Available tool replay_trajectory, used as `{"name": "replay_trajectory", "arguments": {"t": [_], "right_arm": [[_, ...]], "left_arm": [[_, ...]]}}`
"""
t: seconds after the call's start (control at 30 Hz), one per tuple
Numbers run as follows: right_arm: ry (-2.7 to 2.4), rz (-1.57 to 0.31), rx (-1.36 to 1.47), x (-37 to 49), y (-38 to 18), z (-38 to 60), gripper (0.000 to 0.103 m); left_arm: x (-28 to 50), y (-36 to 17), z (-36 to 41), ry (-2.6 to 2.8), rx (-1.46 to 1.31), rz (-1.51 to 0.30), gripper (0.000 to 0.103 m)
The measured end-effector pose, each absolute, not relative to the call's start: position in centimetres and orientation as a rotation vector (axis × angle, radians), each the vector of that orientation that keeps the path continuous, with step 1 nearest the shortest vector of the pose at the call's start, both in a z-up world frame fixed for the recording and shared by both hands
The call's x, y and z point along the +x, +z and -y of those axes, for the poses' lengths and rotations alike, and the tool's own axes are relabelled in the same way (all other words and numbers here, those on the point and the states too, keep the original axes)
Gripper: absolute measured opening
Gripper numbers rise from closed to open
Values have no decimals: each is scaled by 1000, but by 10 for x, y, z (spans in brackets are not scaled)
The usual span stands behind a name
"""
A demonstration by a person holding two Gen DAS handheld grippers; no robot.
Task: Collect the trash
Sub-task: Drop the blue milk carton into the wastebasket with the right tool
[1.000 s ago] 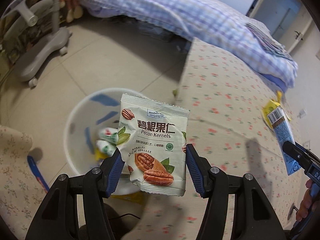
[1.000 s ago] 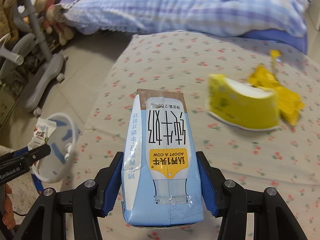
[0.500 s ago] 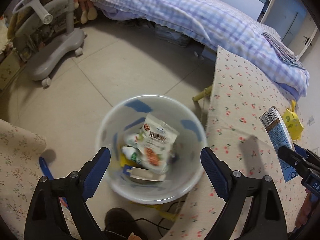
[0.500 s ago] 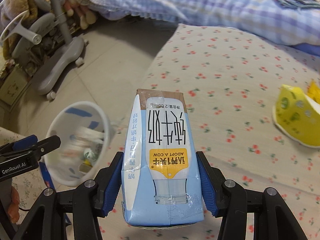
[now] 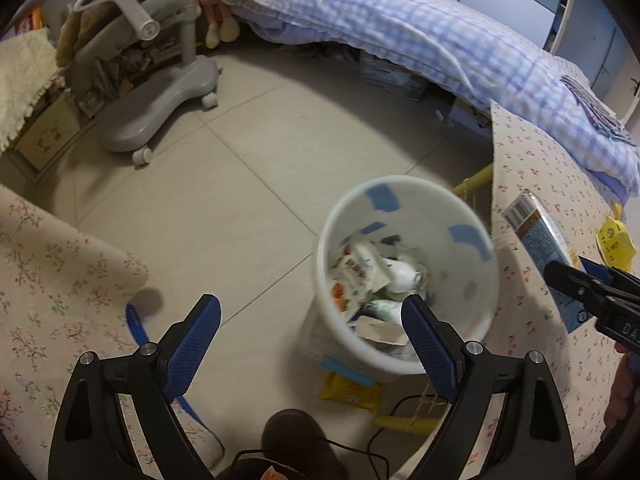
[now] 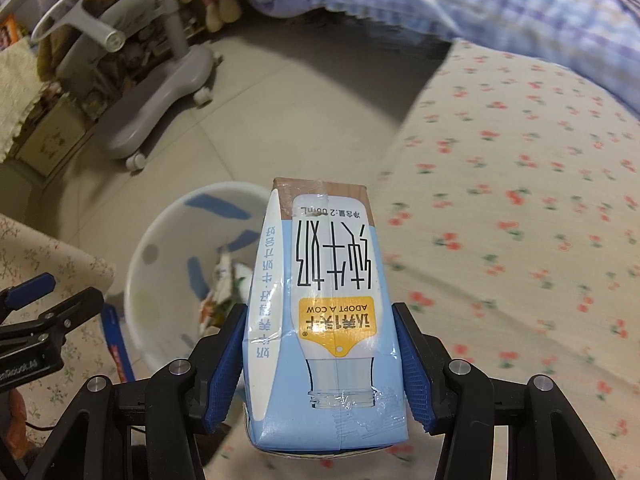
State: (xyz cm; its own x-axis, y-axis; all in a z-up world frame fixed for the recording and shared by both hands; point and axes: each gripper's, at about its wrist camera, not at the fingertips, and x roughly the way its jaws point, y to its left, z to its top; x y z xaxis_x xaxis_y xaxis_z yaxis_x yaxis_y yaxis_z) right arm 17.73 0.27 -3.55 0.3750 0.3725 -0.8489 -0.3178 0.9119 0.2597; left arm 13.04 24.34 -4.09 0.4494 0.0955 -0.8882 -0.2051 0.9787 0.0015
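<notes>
A white trash bin (image 5: 404,354) with blue patches stands on the tiled floor beside the flowered table (image 5: 532,360). Inside it lie the pecan-kernel bag (image 5: 356,276) and other wrappers. My left gripper (image 5: 312,332) is wide open and empty, above the floor just left of the bin. My right gripper (image 6: 320,344) is shut on a light-blue milk carton (image 6: 324,320) and holds it over the table's edge, right of the bin (image 6: 160,256). The carton also shows in the left wrist view (image 5: 540,248).
A yellow wrapper (image 5: 348,390) and a black cable lie on the floor by the bin's base. A yellow package (image 5: 614,242) sits on the table. A grey rolling chair base (image 5: 156,104) and a bed with a checked blanket (image 5: 420,36) stand behind.
My left gripper opened and let the pecan bag fall into the bin, then drew left. My right gripper carried the milk carton left, toward the bin.
</notes>
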Motion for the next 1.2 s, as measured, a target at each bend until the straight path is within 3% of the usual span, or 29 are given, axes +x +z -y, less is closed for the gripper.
{"name": "replay_trajectory", "arguments": {"t": [0.53,0.6,0.67,1.2], "right_arm": [[531,-1120,-8,184,-69,-61,61],[550,-1113,3,183,-67,-61,79],[561,-1091,22,181,-61,-58,84],[316,-1037,52,174,-22,54,87]], "left_arm": [[127,-39,-259,183,-126,-1083,93],[126,-38,-258,183,-124,-1083,93],[127,-37,-257,183,-122,-1082,93],[148,-26,-202,92,-135,-1110,93]]}}
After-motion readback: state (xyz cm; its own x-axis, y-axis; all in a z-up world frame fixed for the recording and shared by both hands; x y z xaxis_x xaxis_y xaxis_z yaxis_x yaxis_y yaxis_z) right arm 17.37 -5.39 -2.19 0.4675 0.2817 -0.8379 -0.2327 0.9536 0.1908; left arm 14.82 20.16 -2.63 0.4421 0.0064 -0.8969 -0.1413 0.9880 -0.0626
